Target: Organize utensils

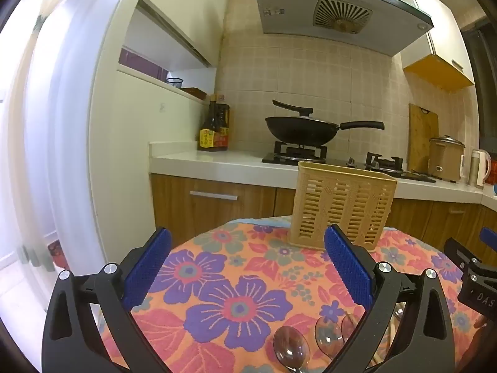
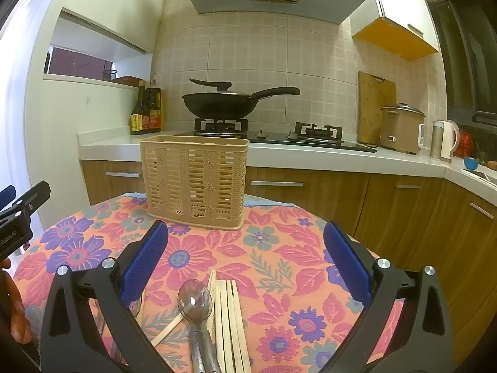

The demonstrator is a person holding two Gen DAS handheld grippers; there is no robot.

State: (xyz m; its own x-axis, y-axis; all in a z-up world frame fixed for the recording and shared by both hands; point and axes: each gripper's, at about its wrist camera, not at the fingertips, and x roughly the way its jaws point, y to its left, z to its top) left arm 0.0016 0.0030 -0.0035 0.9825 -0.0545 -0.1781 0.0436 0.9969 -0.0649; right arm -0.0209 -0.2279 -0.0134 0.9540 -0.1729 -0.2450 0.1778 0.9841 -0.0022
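Open cloth (image 2: 279, 248) before basket (image 2: 195, 180)

basket (image 2: 195, 180) on table (image 2: 310, 248), spoon (image 2: 195, 301) before
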